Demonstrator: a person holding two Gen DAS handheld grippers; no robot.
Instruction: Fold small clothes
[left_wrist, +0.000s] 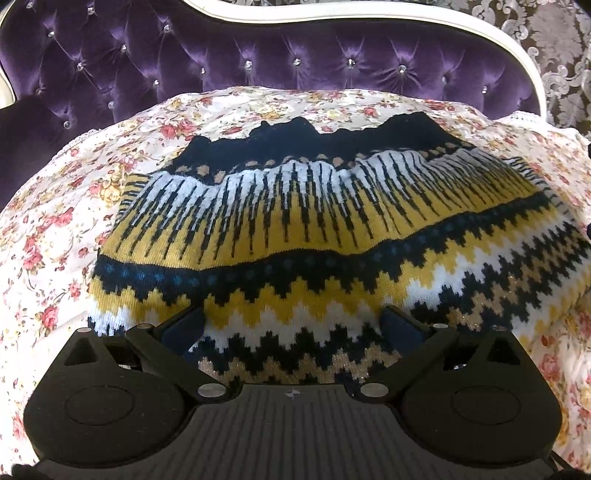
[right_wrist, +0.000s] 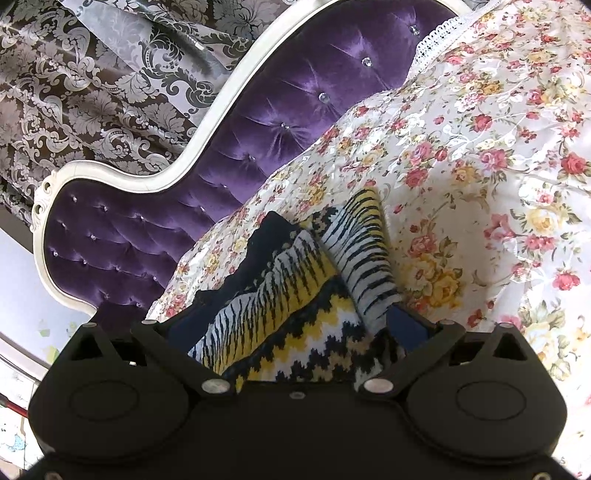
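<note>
The patterned sweater (left_wrist: 325, 229) lies on the flowered bedspread (left_wrist: 48, 236). Both the left gripper (left_wrist: 291, 325) and right gripper (right_wrist: 295, 325) straddle its near edge, fingers spread wide and gripping nothing, probably ready to pinch for a fold.

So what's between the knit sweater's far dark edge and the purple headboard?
Only the floral bedspread: in the left wrist view a bare strip of it separates the knit sweater from the purple tufted headboard.
</note>
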